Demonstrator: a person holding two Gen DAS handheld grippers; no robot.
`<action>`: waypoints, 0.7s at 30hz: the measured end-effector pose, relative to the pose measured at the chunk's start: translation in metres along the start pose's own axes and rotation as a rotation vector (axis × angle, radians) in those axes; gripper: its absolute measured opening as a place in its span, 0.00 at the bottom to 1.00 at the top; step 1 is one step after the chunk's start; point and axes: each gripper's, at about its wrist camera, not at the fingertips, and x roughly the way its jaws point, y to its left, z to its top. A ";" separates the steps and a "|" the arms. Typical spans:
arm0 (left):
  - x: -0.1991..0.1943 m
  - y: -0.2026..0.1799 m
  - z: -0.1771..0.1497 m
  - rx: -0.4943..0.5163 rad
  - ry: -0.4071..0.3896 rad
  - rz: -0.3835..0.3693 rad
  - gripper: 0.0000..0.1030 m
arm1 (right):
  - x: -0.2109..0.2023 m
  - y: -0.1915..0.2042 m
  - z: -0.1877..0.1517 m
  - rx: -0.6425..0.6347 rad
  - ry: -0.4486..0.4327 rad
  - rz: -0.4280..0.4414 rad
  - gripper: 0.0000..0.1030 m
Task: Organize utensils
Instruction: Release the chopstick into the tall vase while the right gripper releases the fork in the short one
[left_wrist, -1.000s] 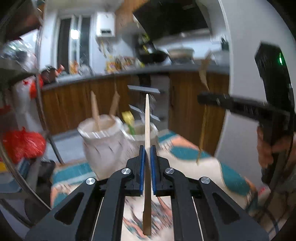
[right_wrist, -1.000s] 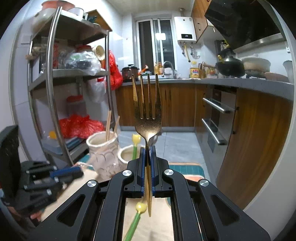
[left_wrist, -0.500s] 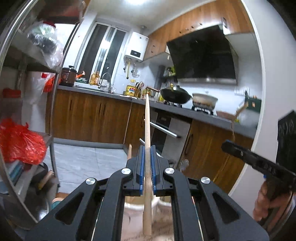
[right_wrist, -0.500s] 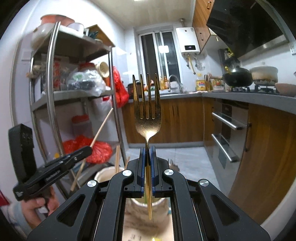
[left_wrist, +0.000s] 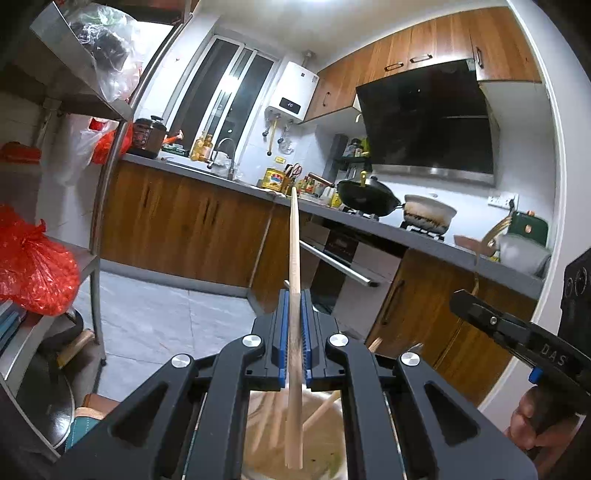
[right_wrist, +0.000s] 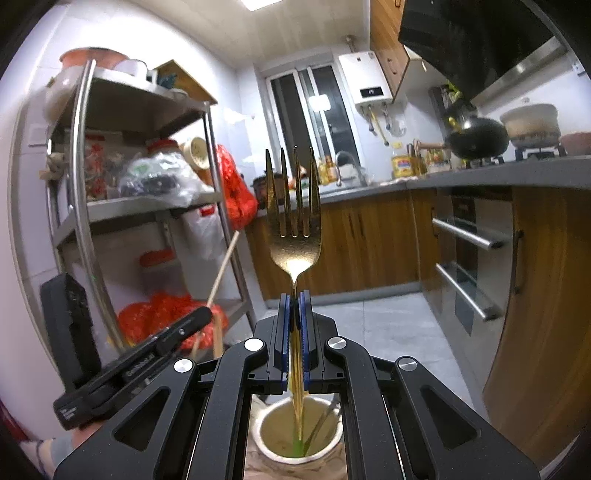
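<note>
Both lowered over cups, left hand-held gripper (left_wrist: 293, 343) clenching chopstick (left_wrist: 294, 295), right hand-held gripper (right_wrist: 294, 332) marked "DAS" clenching fork (right_wrist: 294, 229)

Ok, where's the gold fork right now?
The gold fork is clamped upright, tines up, in the right gripper, centre of the right wrist view, its handle end directly over the pale holder cup.

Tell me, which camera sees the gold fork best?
The right wrist view. The fork stands upright in the middle of it, tines up, clamped in the right gripper above a cup. The left wrist view only catches it as a small, blurred gold shape far off at the right, above the counter.
</note>
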 end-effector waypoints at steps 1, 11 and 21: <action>0.001 0.000 -0.001 0.011 0.000 0.010 0.06 | 0.005 -0.001 -0.004 0.000 0.016 -0.007 0.06; -0.017 -0.001 -0.012 0.087 0.040 0.037 0.06 | 0.018 -0.002 -0.026 -0.022 0.131 -0.002 0.06; -0.023 -0.006 -0.026 0.148 0.130 0.103 0.06 | 0.029 0.002 -0.045 -0.052 0.199 -0.013 0.06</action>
